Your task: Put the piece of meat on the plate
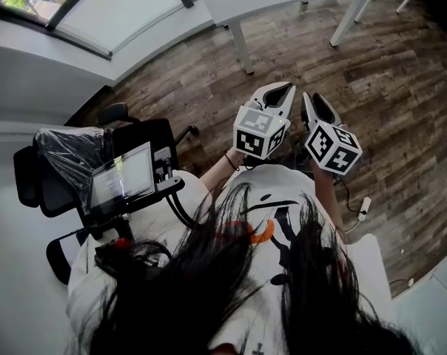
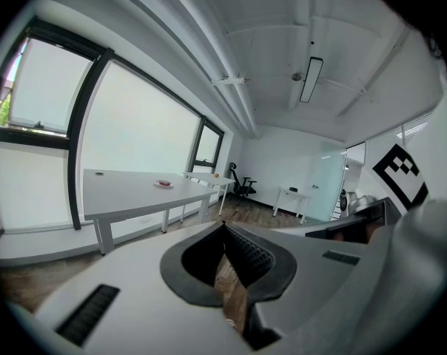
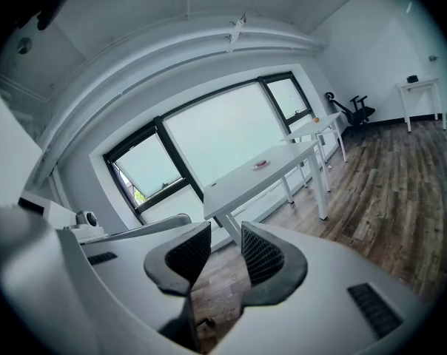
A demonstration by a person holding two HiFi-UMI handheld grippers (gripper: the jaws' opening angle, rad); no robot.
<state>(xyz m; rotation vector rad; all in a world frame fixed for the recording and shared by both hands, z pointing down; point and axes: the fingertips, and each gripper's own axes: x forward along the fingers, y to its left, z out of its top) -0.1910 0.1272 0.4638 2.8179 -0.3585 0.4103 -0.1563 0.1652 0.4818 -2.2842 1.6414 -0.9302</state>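
Both grippers are held close together in front of the person, above a wooden floor (image 1: 401, 87). My left gripper (image 1: 286, 91) points away from the body, and in the left gripper view (image 2: 225, 228) its jaws meet at the tips with nothing between them. My right gripper (image 1: 310, 98) sits just to its right; in its own view (image 3: 225, 231) only a narrow slit shows between the ribbed pads (image 3: 262, 254), with nothing in it. Far off, a long white table (image 2: 127, 194) (image 3: 246, 187) carries a small pinkish plate (image 2: 163, 184) (image 3: 261, 165) with something red; too small to tell more.
Large windows (image 2: 135, 132) run behind the table. A plastic-wrapped office chair (image 1: 68, 157) and a stand with a screen (image 1: 121, 177) stand at the person's left. A second white table (image 2: 209, 180), a small side table (image 3: 419, 87) and a dark chair (image 2: 243, 184) lie further away. A power strip (image 1: 364, 207) lies on the floor.
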